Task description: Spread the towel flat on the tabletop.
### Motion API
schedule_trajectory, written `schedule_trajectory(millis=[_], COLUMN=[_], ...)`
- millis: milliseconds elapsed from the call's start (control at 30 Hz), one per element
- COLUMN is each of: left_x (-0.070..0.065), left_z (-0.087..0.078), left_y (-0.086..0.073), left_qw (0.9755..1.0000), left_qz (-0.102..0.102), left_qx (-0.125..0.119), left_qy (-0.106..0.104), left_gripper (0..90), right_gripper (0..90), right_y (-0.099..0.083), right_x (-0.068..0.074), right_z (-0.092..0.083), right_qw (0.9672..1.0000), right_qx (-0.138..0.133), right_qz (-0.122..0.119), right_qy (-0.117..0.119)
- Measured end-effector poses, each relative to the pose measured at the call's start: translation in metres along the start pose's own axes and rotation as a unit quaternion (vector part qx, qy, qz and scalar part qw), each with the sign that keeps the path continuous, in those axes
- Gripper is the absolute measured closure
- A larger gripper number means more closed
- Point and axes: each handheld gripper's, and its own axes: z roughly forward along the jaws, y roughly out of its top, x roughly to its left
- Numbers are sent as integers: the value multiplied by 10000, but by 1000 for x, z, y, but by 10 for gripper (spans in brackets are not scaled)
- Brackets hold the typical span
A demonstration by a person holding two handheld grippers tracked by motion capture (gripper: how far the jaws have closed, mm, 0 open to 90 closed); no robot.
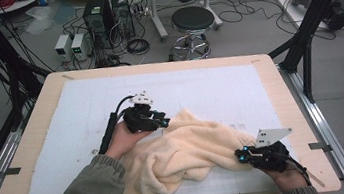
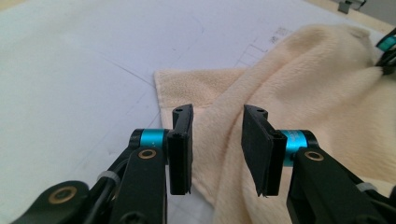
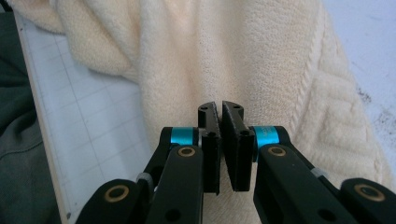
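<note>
A cream towel (image 1: 187,150) lies crumpled on the bench's white mat (image 1: 82,119). The left tool (image 2: 217,149) hangs parted above the towel's far edge, gripping nothing; the right tool (image 3: 221,140) pinches the near right corner tight between its pads.

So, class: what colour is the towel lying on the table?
The towel is pale cream-yellow, plain, with a ribbed border; the right gripper view shows it best.
</note>
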Motion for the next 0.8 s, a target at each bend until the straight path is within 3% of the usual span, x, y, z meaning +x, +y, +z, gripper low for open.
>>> schedule_trajectory(millis=[133,200,267,300,333,400,467,533,600,633,700,733,800], left_x=[2,2,3,4,6,6,4,3,3,3,5,7,11], left_z=[22,31,39,40,42,42,39,33,20,12,-8,-20,-44], left_y=[0,-1,-4,-6,-8,-9,-7,-5,-3,-2,0,0,1], left_qw=[9995,9989,9977,9972,9965,9952,9953,9954,9972,9978,9982,9982,9978], left_qz=[87,161,193,196,202,304,293,328,216,209,173,135,41], left_qx=[291,439,637,718,805,923,919,888,691,581,387,293,42], left_qy=[81,86,141,119,54,57,89,128,194,254,420,504,661], left_gripper=[536,483,485,515,569,775,837,848,853,854,856,857,857], right_gripper=[815,674,603,510,472,439,413,448,702,775,826,838,842], right_y=[0,2,5,6,7,9,9,10,14,18,31,47,54], right_x=[-1,-1,-4,-7,-9,-18,-25,-28,-29,-28,-33,-39,-41], right_z=[1,0,-3,-5,-6,-6,3,16,26,29,32,35,37], right_qw=[10000,9999,9996,9992,9985,9970,9968,9979,9992,9991,9992,9990,9989], right_qx=[-32,-144,-257,-324,-394,-488,-371,-136,150,217,166,23,-35], right_qz=[9,17,72,146,253,452,566,535,220,81,19,26,9], right_qy=[87,53,-73,-184,-296,-406,-420,-353,-289,-344,-376,-446,-464])
